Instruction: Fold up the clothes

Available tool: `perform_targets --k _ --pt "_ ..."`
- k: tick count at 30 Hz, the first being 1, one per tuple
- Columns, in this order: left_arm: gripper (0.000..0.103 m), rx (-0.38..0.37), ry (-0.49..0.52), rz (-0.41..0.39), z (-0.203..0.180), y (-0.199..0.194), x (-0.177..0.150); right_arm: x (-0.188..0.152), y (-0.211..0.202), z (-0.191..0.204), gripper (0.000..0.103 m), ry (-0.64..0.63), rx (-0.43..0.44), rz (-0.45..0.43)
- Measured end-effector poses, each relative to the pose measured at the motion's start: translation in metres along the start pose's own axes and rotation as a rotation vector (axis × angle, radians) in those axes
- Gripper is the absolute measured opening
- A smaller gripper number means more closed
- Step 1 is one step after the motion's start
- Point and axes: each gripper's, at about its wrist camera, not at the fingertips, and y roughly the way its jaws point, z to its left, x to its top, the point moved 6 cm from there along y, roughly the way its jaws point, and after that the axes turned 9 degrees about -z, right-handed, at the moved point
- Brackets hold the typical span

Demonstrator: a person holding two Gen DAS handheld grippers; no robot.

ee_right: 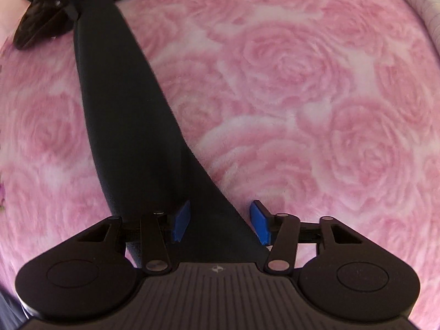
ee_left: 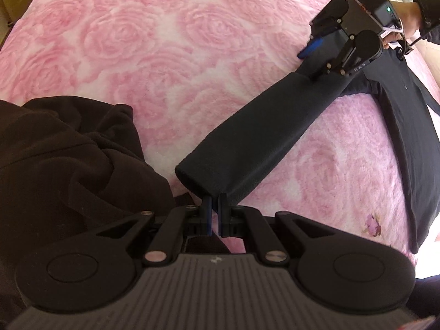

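A black long-sleeved garment (ee_left: 407, 115) lies on a pink rose-patterned blanket (ee_left: 154, 55). Its sleeve (ee_left: 258, 126) stretches from my left gripper (ee_left: 215, 206), which is shut on the cuff edge, up to my right gripper (ee_left: 310, 63) at the shoulder end. In the right wrist view the right gripper (ee_right: 220, 220) is open, its blue pads (ee_right: 181, 217) on either side of the sleeve's (ee_right: 129, 126) wide end, above the cloth. The left gripper (ee_right: 46, 5) shows at the top left, at the cuff.
A crumpled dark brown garment (ee_left: 63, 159) lies on the blanket at the left, close to my left gripper. A grey edge (ee_right: 420, 2) borders the blanket at the far right. A person's hand (ee_left: 409, 19) holds the right gripper.
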Motion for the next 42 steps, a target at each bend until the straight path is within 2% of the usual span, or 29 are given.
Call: perform_targets --k 1,2,4,7,9,10,11,13,18,20,24,25,26,27,28,32,35,42 --pt "0.002 0.009 -0.010 -0.010 0.000 -0.002 0.003 0.000 -0.003 0.000 0.007 0.005 0.002 -0.004" --pt "0.002 0.019 -0.021 -0.023 0.001 -0.005 0.006 0.000 -0.007 0.000 0.001 0.010 0.003 -0.010" --pt "0.001 0.042 -0.052 -0.068 0.006 -0.011 0.018 0.002 -0.018 -0.002 0.001 0.020 -0.009 -0.038" --pt "0.000 0.108 -0.110 -0.147 0.028 -0.013 0.046 0.005 -0.043 -0.033 0.001 0.118 -0.144 -0.148" --pt "0.003 0.140 -0.161 -0.171 0.044 -0.007 0.061 0.002 -0.053 -0.055 0.003 0.190 -0.246 -0.205" --pt "0.003 0.151 -0.189 -0.174 0.053 -0.001 0.068 0.000 -0.055 -0.062 0.010 0.212 -0.287 -0.226" --pt "0.004 0.158 -0.213 -0.176 0.059 0.004 0.073 -0.002 -0.058 -0.069 0.024 0.234 -0.328 -0.247" --pt "0.004 0.148 -0.231 -0.176 0.062 0.008 0.077 -0.009 -0.060 -0.079 0.030 0.319 -0.366 -0.261" --pt "0.023 0.080 -0.253 -0.107 0.051 0.025 0.067 -0.030 -0.076 -0.072 0.037 0.470 -0.367 -0.316" --pt "0.024 0.050 -0.262 -0.066 0.045 0.038 0.063 -0.039 -0.082 -0.061 0.045 0.517 -0.373 -0.323" --pt "0.025 0.034 -0.292 -0.046 0.042 0.060 0.059 -0.063 -0.087 -0.030 0.046 0.667 -0.369 -0.320" --pt "0.025 0.033 -0.305 -0.053 0.042 0.062 0.059 -0.069 -0.088 -0.020 0.047 0.697 -0.370 -0.316" --pt "0.021 0.035 -0.313 -0.057 0.042 0.064 0.060 -0.075 -0.088 -0.009 0.047 0.720 -0.365 -0.312" --pt "0.002 0.044 -0.301 -0.052 0.042 0.064 0.060 -0.080 -0.088 0.001 0.047 0.742 -0.359 -0.307" --pt "0.001 0.052 -0.291 -0.048 0.041 0.063 0.061 -0.085 -0.088 0.011 0.047 0.764 -0.353 -0.303" --pt "0.001 0.118 -0.227 -0.053 0.036 0.039 0.062 -0.098 -0.086 0.047 0.047 0.835 -0.330 -0.281" --pt "0.001 0.131 -0.230 -0.027 0.036 0.022 0.052 -0.099 -0.086 0.066 0.048 0.882 -0.319 -0.288" --pt "0.001 0.124 -0.202 0.035 0.032 0.028 0.038 -0.084 -0.078 0.087 0.052 0.906 -0.277 -0.307"
